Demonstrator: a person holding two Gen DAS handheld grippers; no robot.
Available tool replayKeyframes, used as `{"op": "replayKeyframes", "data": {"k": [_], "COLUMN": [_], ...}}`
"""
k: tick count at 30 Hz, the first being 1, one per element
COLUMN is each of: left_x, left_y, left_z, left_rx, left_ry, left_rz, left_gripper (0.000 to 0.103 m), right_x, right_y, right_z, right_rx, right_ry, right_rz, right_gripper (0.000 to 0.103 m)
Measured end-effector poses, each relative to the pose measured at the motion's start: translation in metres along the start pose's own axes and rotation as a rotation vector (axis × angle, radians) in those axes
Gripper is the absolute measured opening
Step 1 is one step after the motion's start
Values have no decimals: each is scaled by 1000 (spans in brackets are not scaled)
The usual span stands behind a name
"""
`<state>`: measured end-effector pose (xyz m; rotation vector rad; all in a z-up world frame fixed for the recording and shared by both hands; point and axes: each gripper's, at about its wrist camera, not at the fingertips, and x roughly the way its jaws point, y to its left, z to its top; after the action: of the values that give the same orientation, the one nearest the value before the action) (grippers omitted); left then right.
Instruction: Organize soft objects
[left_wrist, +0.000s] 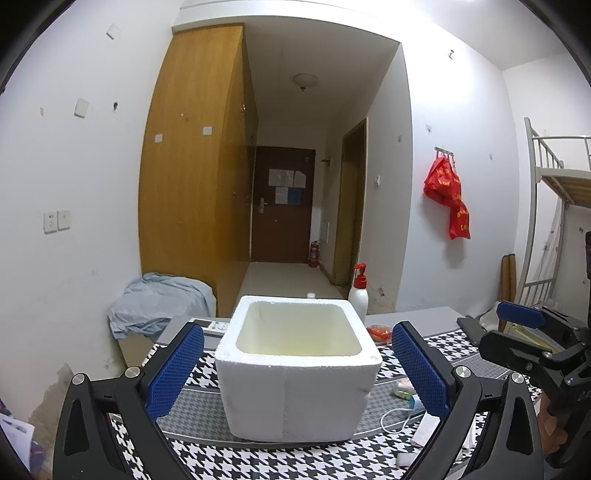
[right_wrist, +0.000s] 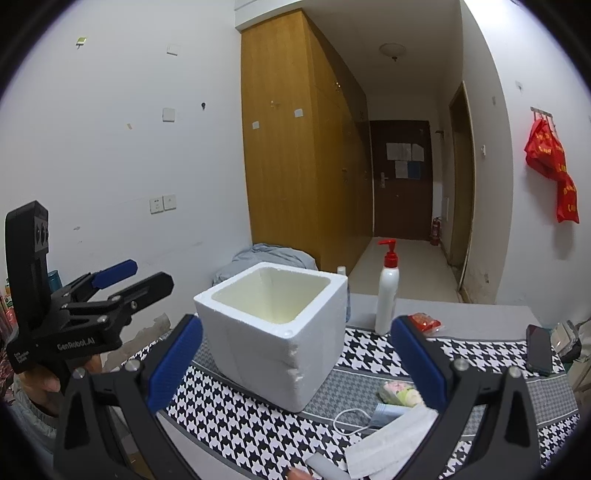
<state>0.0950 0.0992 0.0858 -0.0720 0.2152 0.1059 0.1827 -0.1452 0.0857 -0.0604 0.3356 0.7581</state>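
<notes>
Left wrist view looks straight down a hallway past a tall wooden wardrobe (left_wrist: 192, 155), with a metal bunk bed (left_wrist: 554, 173) at the right edge that the right wrist view does not show. Both views show the worktop (left_wrist: 207, 391) under a black-and-white houndstooth cloth, and on it a white foam box (left_wrist: 299, 373), open at the top and with nothing visible inside. In the left wrist view the box sits squarely between the blue pads of the left claw (left_wrist: 297, 373), which is spread wide and holds nothing. The right claw (right_wrist: 295, 365) is likewise spread wide and holds nothing; in its own view the box stands to the left between its fingers, one corner chipped.

A blue cloth heap (left_wrist: 159, 302) lies behind the box to the left. A white pump bottle (right_wrist: 386, 291) with a red top stands upright just right of the box.

Only the right wrist view shows the soft things clearly: a white face mask (right_wrist: 391, 439) lying flat at the near right of the worktop, a blue mask (right_wrist: 384, 413) partly under it, a small pastel pouch (right_wrist: 400, 393) just behind, and a white cord (right_wrist: 347, 421) beside them. It alone shows a dark phone (right_wrist: 539, 349) far right. A red packet (right_wrist: 424, 321) lies behind the right claw's right finger.
</notes>
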Motion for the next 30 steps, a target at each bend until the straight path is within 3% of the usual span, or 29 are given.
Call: {"op": "replayKeyframes", "data": {"k": [6, 13, 17, 30], "left_x": [-1, -2, -1, 2], "left_y": [-1, -1, -2, -7], "left_z": [-2, -14, -22, -46], "left_rx": [3, -18, -32, 4], "left_ry": [-5, -26, -25, -19], "left_rz": [5, 26, -2, 34], "left_gripper": [102, 102, 102, 102], "right_x": [-2, -7, -8, 6], "right_y": [-2, 4, 7, 1], "right_z": [-5, -18, -26, -48], "right_rx": [11, -28, -39, -12], "right_ry": [-8, -57, -64, -1], "right_rz": [-10, -83, -95, -88], "right_gripper": [103, 103, 103, 103]}}
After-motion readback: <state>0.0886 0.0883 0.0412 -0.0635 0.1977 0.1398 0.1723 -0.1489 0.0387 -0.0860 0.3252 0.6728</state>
